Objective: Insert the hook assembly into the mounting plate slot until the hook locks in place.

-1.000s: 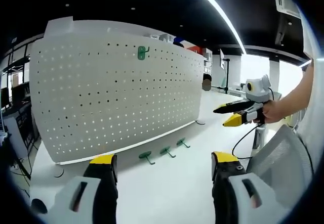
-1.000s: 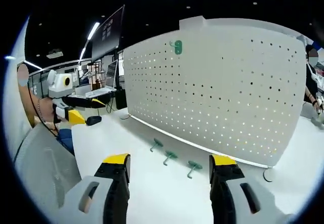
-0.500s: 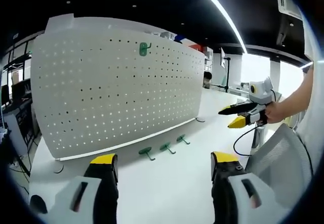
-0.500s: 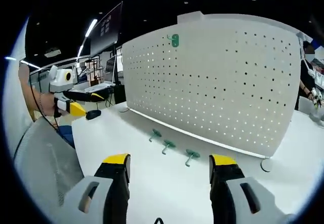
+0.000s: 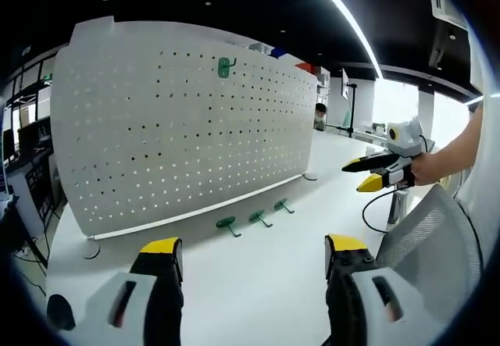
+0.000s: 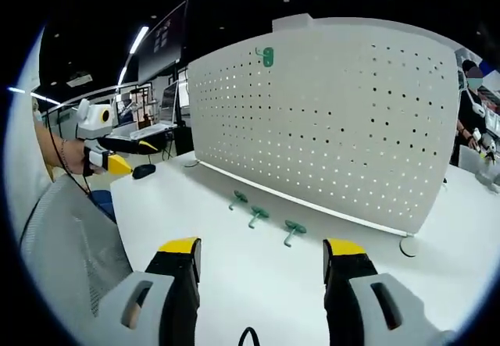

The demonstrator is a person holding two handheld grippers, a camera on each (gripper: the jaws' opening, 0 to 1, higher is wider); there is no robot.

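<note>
A white perforated mounting plate (image 5: pixel 187 127) (image 6: pixel 336 119) stands upright on the white table. One green hook (image 5: pixel 226 67) (image 6: pixel 267 56) hangs near its top. Three green hooks lie on the table in front of it: (image 5: pixel 228 224), (image 5: pixel 258 218), (image 5: pixel 282 205), seen from the other side as hooks (image 6: pixel 237 199), (image 6: pixel 256 215), (image 6: pixel 293 230). My left gripper (image 5: pixel 251 251) is open and empty above the table, well short of the hooks. My right gripper (image 6: pixel 260 252) is open and empty too. Each one shows in the other's view, the right gripper (image 5: pixel 373 173) and the left gripper (image 6: pixel 125 157), both hand-held.
A grey mesh chair back (image 5: pixel 430 244) (image 6: pixel 62 237) is close to me. A black mouse (image 6: pixel 144 171) lies at the table's far end. A round plate foot (image 5: pixel 92 248) (image 6: pixel 406 246) rests on the table. A person (image 6: pixel 471 104) sits beyond the plate.
Both views have pulled back and shifted a little, so the plate and hooks sit slightly differently in frame. The hooks have not moved. Both grippers stay open.
</note>
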